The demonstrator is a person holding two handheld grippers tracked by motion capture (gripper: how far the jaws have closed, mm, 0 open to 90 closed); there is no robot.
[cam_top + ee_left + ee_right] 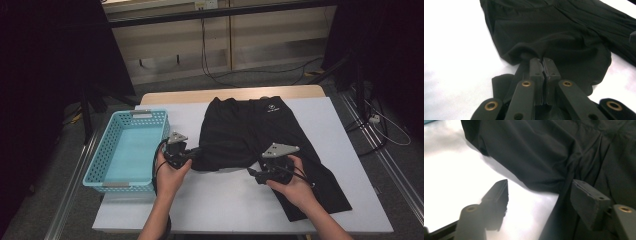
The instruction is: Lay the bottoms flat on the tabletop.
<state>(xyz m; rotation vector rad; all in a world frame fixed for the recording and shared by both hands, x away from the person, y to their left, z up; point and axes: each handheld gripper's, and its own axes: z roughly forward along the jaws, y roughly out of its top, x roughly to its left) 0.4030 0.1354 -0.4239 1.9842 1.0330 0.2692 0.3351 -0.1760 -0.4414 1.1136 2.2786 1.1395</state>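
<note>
Trousers, black, lie spread across the middle of the white counter, waistband at the far edge, one leg already doubled up over the seat and the other running out toward my right. My left claw is clamped on the folded hem of that near leg, beside the blue basket standing at the counter's left edge. My right claw hangs wide, gripping nothing, its jaws straddling the edge where the long leg meets the fold.

Folding looks to be the job in hand, and I judge it best done by keeping the left pinch firm while the right closes on a single clean layer at the cloth's edge, not a bunch, so both corners travel together and the crease falls straight. Loose, slippery fabric like this will likely sag between two grips unless held taut.

From above, the whole garment, the basket and both my hands are laid out. My left gripper view gives what that misses: black cloth puckered right at the closed tips. My right gripper view shows bare counter between the parted jaws and the fabric's edge just ahead.
</note>
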